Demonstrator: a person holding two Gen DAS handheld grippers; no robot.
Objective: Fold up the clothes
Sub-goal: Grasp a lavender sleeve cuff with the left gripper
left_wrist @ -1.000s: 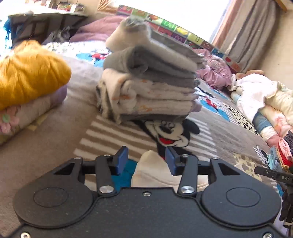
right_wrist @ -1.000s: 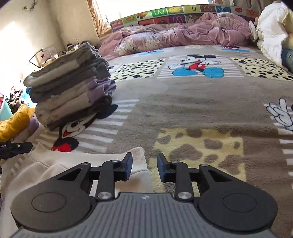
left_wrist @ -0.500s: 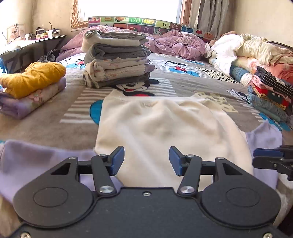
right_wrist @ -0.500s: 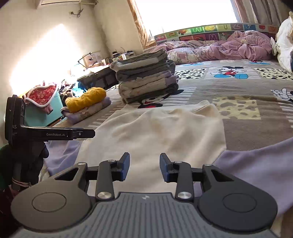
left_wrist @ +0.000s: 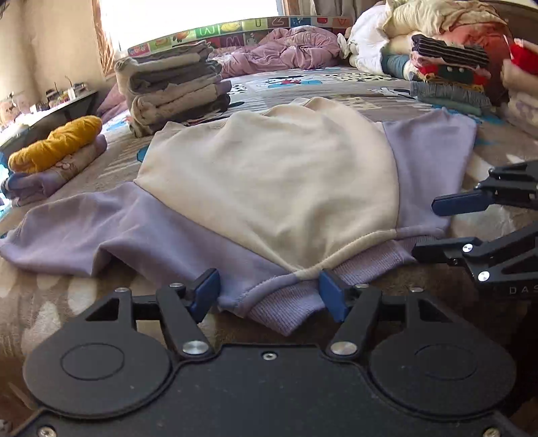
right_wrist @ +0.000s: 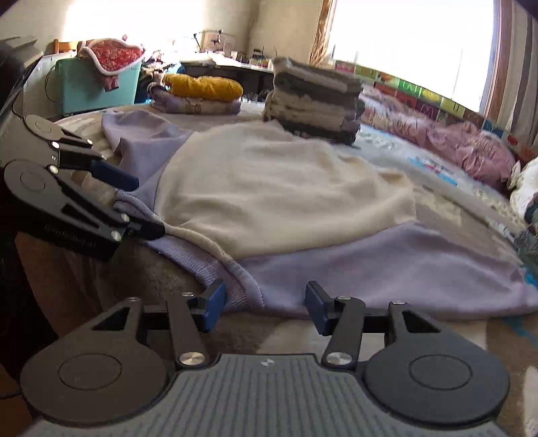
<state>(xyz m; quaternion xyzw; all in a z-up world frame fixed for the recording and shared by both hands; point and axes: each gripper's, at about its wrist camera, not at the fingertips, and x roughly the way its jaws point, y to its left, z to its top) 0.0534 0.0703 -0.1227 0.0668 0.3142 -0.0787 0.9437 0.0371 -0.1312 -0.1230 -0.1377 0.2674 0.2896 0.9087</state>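
A bed point(left_wrist: 339, 87) under a cartoon-print blanket carries a cream sweatshirt point(left_wrist: 269, 181) with lilac sleeves, spread flat at the near edge, with a tall stack of folded clothes point(left_wrist: 175, 84) beyond it. At the sweatshirt's ribbed lilac neckband, the left gripper point(left_wrist: 269, 294) and right gripper point(right_wrist: 264, 307) are both opening, cloth lying between the jaws of each but pressed by none.

On the right gripper point(left_wrist: 477, 228), at three o'clock in the left wrist view, the pale letters "DAS" run off the frame. The alphabet border point(left_wrist: 235, 28) at twelve o'clock shows "W" and "Z"; other letters are unclear.
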